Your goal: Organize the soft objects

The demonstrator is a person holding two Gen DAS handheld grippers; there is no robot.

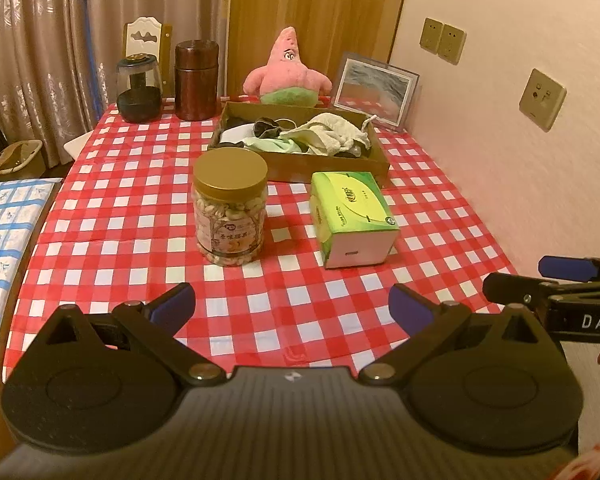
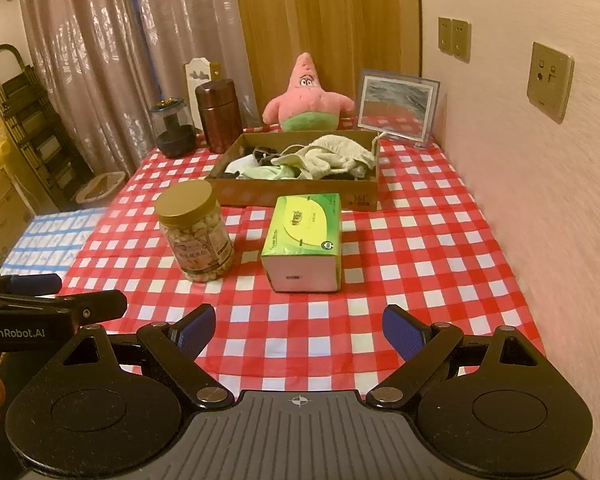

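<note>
Both grippers stand with jaws spread wide and nothing between them: the left gripper and the right gripper hang side by side over the near edge of the table, each angled down toward the cloth, blue pads clear of every object. Each tool shows at the edge of the other's view. A red-and-white checked tablecloth covers the table, which abuts a pale wall on the right carrying switch plates. Curtains hang behind the far left corner. A shallow cardboard box sits toward the far side of the table, and the soft items lie inside it: a heap of cloths, cream, pale green, white and dark, piled loosely with the cream piece uppermost at the right. A pink star-shaped plush toy with green shorts sits upright just behind the box, outside it. A framed picture leans near the wall to the right of the toy. A dark brown cylindrical canister and a smoky glass jar stand at the far left corner. Nearer the grippers, a green tissue box rests just in front of the cardboard box, and a clear plastic jar of nuts with a gold lid stands just to its left, apart from it.
</note>
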